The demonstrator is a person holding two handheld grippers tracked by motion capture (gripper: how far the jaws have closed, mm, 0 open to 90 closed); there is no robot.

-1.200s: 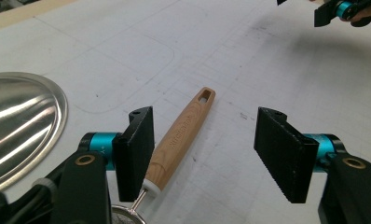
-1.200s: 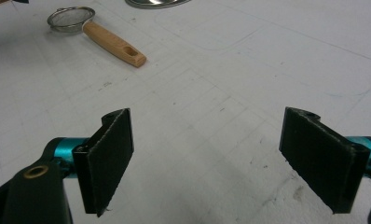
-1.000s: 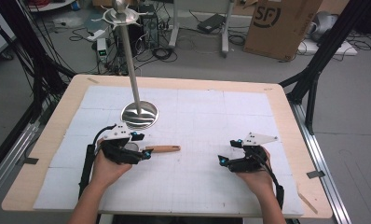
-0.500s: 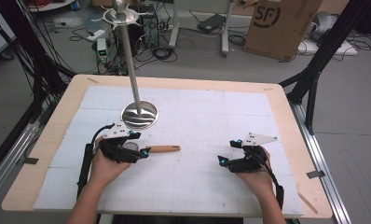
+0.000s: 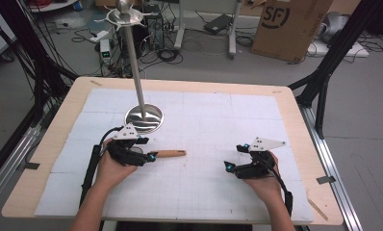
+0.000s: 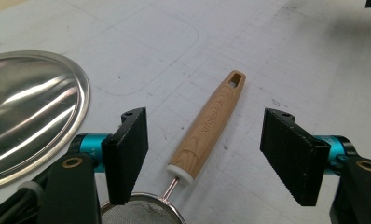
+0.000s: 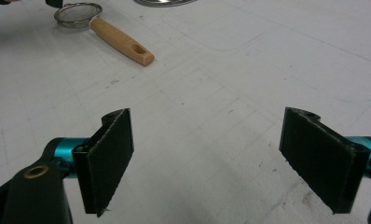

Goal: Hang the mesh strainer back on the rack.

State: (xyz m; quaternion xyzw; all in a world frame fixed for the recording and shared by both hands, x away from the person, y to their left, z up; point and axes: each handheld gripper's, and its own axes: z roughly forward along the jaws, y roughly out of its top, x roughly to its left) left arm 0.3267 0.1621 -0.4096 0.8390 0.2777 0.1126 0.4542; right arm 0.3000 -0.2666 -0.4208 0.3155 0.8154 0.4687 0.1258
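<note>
Right gripper point(image 7: 207, 158) jaws wide apart over white table point(image 7: 249, 84), nothing btwn them. Far upper left: small mesh strainer point(image 7: 104, 25) w/ wooden handle, lying flat.

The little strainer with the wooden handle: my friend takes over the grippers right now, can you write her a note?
Left gripper: fingers open, one on each side of the strainer's wooden handle, nothing gripped.
Right gripper: open, empty, over bare table, apart from the strainer.
Strainer lies flat on the table, mesh end toward the left gripper, beside the round base of the metal stand.
Done: left gripper lined up.
Left: probably close on the handle and lift.
</note>
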